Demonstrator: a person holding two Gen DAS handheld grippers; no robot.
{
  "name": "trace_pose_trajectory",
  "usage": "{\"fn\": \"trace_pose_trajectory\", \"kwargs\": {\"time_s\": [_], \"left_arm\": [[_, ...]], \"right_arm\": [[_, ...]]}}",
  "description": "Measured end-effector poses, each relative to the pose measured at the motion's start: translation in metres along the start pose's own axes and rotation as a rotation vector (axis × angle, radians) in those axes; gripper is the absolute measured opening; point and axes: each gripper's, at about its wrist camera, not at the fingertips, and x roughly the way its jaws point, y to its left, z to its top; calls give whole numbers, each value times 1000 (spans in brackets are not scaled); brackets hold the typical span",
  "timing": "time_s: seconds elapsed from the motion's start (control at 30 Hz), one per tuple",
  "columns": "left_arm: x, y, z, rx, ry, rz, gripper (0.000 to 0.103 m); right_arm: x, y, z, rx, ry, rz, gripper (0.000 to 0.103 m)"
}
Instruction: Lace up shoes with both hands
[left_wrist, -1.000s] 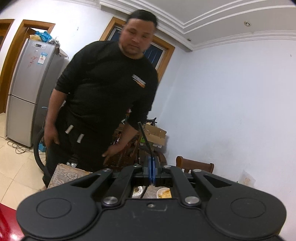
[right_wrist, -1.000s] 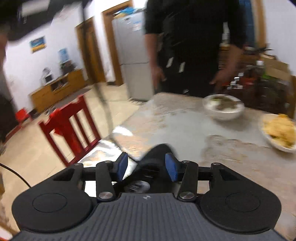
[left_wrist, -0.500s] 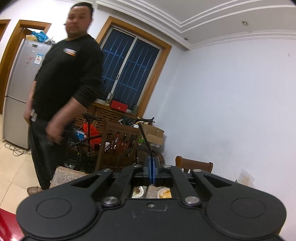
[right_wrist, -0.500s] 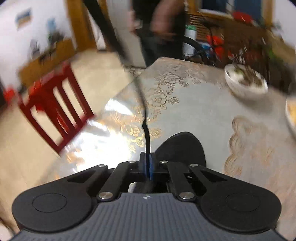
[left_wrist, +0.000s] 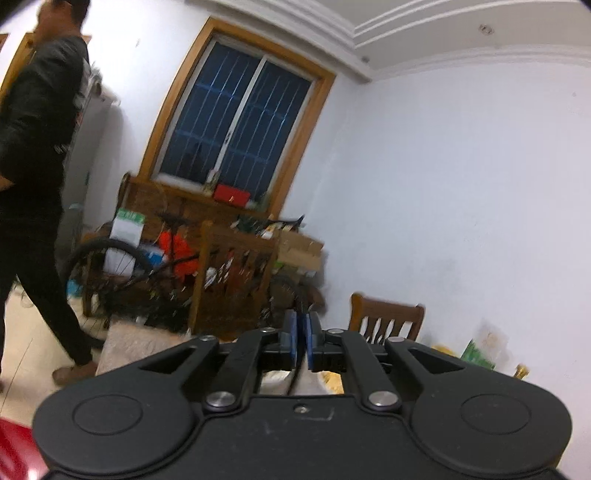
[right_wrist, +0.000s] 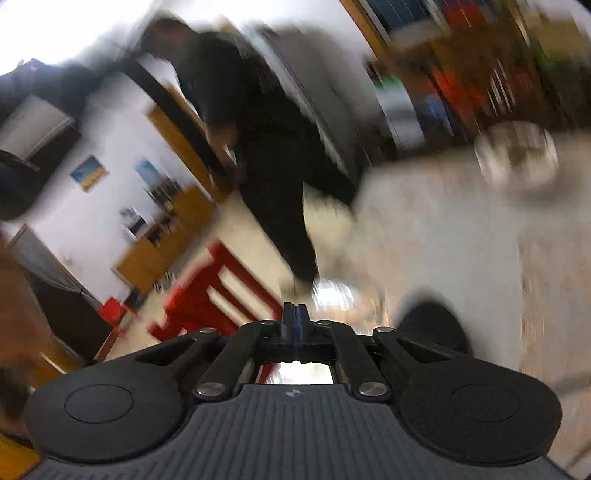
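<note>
The left tongs (left_wrist: 302, 341) are pinched almost shut on a thin dark shoelace (left_wrist: 294, 376), which shows as a cord passing down between the blue pads toward the desk (left_wrist: 125, 345). The right tongs (right_wrist: 294, 326) are fully closed, blue pads pressed flat together; that view is badly blurred, so whether lace is caught between them cannot be told.

Just to the right of the right tongs lies the shoe (right_wrist: 432, 326), a rounded matt black shape on the near part of the desk. Its eyelets are not visible.

To do this step well, each side probably needs an even, steady pull, keeping the lace taut but not yanking it out of the pads. Holding the shoe in sight of at least one camera would help in guiding the lace tip to the next eyelet.

The desk wears a pale, glossy cloth that throws back glare. A white bowl (right_wrist: 517, 157) sits at its far right. A red slatted chair (right_wrist: 218, 291) stands to the left of the desk, and a brown wooden chair (left_wrist: 384, 317) on its far side. A person in black clothing (left_wrist: 33, 177) stands on the pale floor at far left, near a wood-framed window (left_wrist: 236, 122).
</note>
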Motion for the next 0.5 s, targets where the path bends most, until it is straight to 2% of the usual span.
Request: {"fn": "trace_pose_trajectory", "kwargs": {"time_s": [0.03, 0.1, 0.17, 0.2, 0.23, 0.3, 0.4, 0.5], "left_arm": [[-1, 5, -9, 2, 24, 19, 3], [-3, 14, -27, 10, 75, 68, 6], [-6, 25, -49, 24, 131, 140, 18], [-7, 32, -60, 17, 161, 176, 30], [-8, 39, -71, 2, 190, 213, 34], [-7, 51, -94, -29, 270, 248, 34], [2, 48, -123, -66, 365, 197, 37], [15, 34, -149, -62, 425, 131, 43]], "right_arm": [[-2, 3, 4, -28, -13, 4, 0], [2, 2, 5, -81, 21, -31, 0], [9, 1, -5, -164, 79, -120, 9], [13, 1, -11, -212, 112, -165, 15], [17, -1, -18, -252, 149, -205, 29], [27, -5, -27, -295, 219, -241, 30], [44, -6, -30, -391, 315, -253, 30], [70, -3, -23, -501, 436, -216, 37]]}}
